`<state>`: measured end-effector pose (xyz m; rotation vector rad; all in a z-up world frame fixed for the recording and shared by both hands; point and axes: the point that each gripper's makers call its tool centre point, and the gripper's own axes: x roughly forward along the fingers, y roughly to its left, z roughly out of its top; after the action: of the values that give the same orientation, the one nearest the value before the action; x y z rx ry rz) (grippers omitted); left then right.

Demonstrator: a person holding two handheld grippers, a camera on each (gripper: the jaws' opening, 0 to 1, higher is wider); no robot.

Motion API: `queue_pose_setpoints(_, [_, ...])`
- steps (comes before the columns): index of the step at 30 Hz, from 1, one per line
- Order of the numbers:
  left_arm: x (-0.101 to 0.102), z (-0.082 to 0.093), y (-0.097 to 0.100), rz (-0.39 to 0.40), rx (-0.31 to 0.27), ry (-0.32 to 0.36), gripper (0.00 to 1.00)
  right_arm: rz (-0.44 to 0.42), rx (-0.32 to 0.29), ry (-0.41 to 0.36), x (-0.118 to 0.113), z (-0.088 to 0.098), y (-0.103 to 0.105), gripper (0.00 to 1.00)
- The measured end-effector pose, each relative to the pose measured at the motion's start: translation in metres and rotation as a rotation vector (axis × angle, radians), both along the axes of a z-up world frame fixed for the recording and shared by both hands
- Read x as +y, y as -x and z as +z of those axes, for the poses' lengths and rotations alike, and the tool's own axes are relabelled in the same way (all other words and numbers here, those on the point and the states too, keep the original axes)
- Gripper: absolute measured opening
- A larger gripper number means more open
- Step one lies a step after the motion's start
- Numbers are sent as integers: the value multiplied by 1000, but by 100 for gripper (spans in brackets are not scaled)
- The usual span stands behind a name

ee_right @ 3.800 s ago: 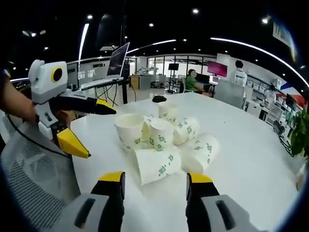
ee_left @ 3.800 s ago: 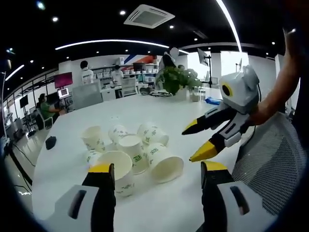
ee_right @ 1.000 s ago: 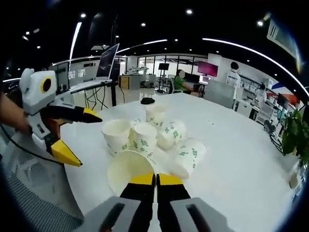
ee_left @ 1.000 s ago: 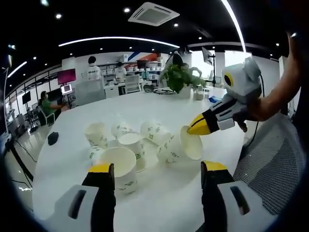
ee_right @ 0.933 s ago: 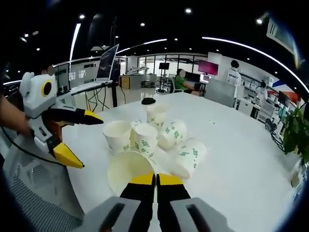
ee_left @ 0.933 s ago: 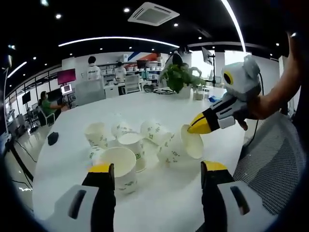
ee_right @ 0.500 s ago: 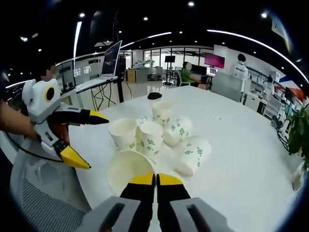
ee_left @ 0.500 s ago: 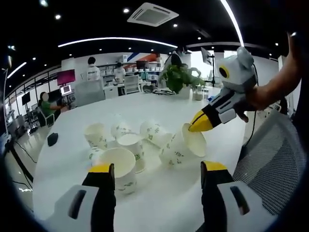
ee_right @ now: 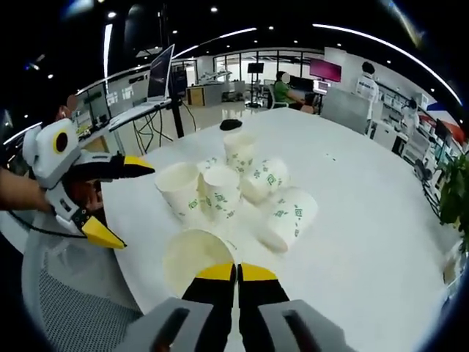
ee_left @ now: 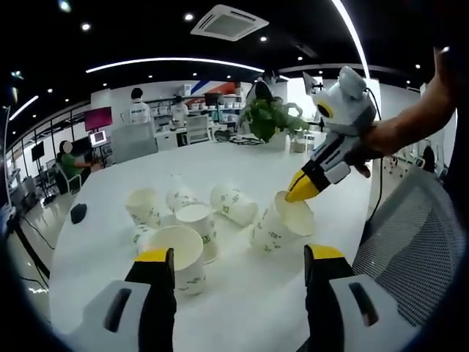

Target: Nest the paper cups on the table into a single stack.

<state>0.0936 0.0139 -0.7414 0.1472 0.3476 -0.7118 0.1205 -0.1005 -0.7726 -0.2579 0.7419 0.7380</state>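
White table (ee_left: 242, 308) runs bare at its near edge and far half, with the paper cups (ee_right: 242, 183) clustered between. Right gripper (ee_right: 236, 273) has its jaws pressed together on a lifted cup (ee_right: 192, 258) rim — left gripper (ee_left: 238, 257) hangs spread wide, holding nothing.

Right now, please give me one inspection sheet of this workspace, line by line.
Surface: white table, bare around the cups.
Job's things: paper cups clustered, some upright, some on their sides; one cup pinched at its rim.
Clutter: small dark object near the far table edge.
Grippers: right gripper shut on the cup; left gripper open, holding nothing.
Cables: nothing seen on the table.
Surroundings: mesh chair, potted plant, people at desks.
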Motion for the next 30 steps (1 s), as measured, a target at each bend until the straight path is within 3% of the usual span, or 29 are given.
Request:
queue_pose_setpoints(13, [1,-1,0,-4,-1,2,71,14,100,11,4,-9,10,0])
queue_pose_setpoints(30, [3,1,0,6,-1,2,69,-20,68,-4,9,-14,-1,0])
